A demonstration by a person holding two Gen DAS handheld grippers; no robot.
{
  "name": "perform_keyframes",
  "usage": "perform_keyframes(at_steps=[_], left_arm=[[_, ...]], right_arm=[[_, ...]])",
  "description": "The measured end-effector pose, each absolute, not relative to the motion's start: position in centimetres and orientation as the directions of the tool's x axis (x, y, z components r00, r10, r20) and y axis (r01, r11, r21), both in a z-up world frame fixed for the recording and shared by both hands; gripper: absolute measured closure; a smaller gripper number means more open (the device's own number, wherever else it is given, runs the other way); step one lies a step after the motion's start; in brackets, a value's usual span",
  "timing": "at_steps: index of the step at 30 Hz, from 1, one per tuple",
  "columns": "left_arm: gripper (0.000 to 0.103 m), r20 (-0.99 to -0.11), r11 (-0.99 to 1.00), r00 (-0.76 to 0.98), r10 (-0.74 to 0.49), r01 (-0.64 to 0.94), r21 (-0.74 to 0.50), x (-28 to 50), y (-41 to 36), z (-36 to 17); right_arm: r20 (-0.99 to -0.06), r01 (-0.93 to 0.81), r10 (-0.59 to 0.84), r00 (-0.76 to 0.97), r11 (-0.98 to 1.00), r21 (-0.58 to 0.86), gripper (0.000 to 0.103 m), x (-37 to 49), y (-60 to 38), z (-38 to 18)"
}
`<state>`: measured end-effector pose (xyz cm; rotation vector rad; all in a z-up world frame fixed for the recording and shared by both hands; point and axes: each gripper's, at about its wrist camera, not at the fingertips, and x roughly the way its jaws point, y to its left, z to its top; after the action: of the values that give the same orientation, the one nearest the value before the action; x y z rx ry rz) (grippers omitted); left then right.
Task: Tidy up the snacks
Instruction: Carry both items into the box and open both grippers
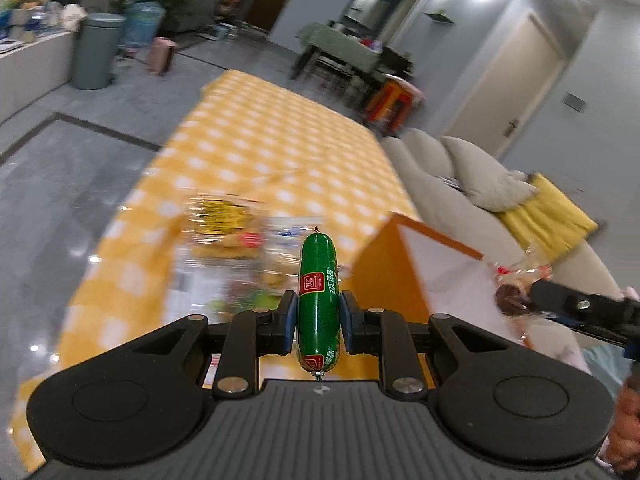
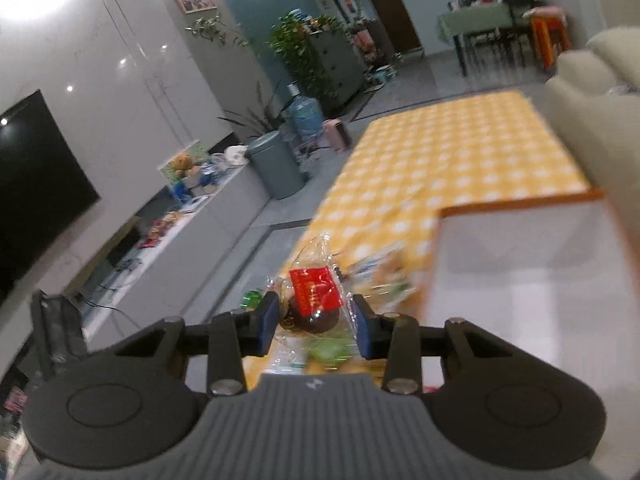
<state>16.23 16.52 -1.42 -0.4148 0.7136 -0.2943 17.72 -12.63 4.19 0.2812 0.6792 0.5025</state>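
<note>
1. The orange-rimmed box [image 1: 404,264] with its white inside stands on the yellow checked tablecloth [image 1: 280,148], to the right of both loads. If either hand swings in low, it may knock the near wall and shove the box along the cloth.
2. The pile of wrapped snacks [image 1: 228,236] lies blurred on the cloth below the left gripper. A dropped item would land among them and have to be picked out again.
3. The left gripper [image 1: 318,312] pinches the green sausage [image 1: 319,300] across its lower half, blue pads pressed to both sides. The slick, rounded casing could slide out lengthways if the hand tips further.
4. The right gripper [image 2: 316,320] squeezes a clear packet with a red label [image 2: 316,296] holding something dark. Loose film may be all the pads hold, so the packet could slip free.
</note>
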Motion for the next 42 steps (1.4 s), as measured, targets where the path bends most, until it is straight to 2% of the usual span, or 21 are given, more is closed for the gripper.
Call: perform_keyframes(at_steps=[3, 7, 9, 11, 16, 25, 33, 37, 42], left_arm=[[0.078, -0.563, 0.871, 0.705, -0.432, 0.162, -0.464, 16.2, 14.4, -0.5], [0.078, -0.564, 0.861, 0.680, -0.469, 0.211, -0.462, 16.2, 11.8, 0.0], [0.078, -0.549, 0.832, 0.663, -0.510, 0.218, -0.510, 16.2, 11.1, -0.1], [0.078, -0.538, 0.802, 0.633, -0.556, 0.238, -0.548, 16.6, 10.2, -0.2], [0.078, -0.551, 0.794, 0.596, -0.584, 0.279, -0.541, 17.0, 7.5, -0.6], [0.078, -0.604, 0.797, 0.525, -0.599, 0.324, -0.509, 16.7, 4.1, -1.2], [0.078, -0.693, 0.812, 0.430, -0.578, 0.383, -0.440, 17.7, -1.6, -2.2], [0.078, -0.761, 0.859, 0.403, -0.509, 0.298, -0.417, 19.5, -4.6, -3.8], [0.078, -0.865, 0.949, 0.394, -0.310, 0.183, -0.256, 21.2, -7.6, -6.7]], right_arm=[[-0.561, -0.301, 0.456, 0.691, 0.887, 0.351, 0.065, 17.2, -15.7, 4.7], [-0.666, -0.186, 0.324, 0.671, 0.944, 0.271, 0.065, 17.6, -19.3, 3.7], [-0.694, -0.143, 0.305, 0.652, 0.949, 0.282, 0.066, 17.9, -20.8, 2.9], [-0.734, -0.088, 0.292, 0.614, 0.949, 0.304, 0.072, 18.4, -22.1, 1.9], [-0.798, -0.035, 0.179, 0.575, 0.980, 0.195, 0.073, 18.7, -22.8, 0.8], [-0.796, -0.008, 0.171, 0.581, 0.979, 0.204, 0.072, 18.6, -23.7, 0.4], [-0.711, -0.069, 0.248, 0.658, 0.960, 0.271, 0.072, 18.4, -25.1, 1.2], [-0.695, -0.059, 0.273, 0.665, 0.947, 0.315, 0.072, 18.4, -26.1, 0.5], [-0.681, -0.052, 0.307, 0.664, 0.928, 0.368, 0.072, 18.4, -26.9, -0.4]])
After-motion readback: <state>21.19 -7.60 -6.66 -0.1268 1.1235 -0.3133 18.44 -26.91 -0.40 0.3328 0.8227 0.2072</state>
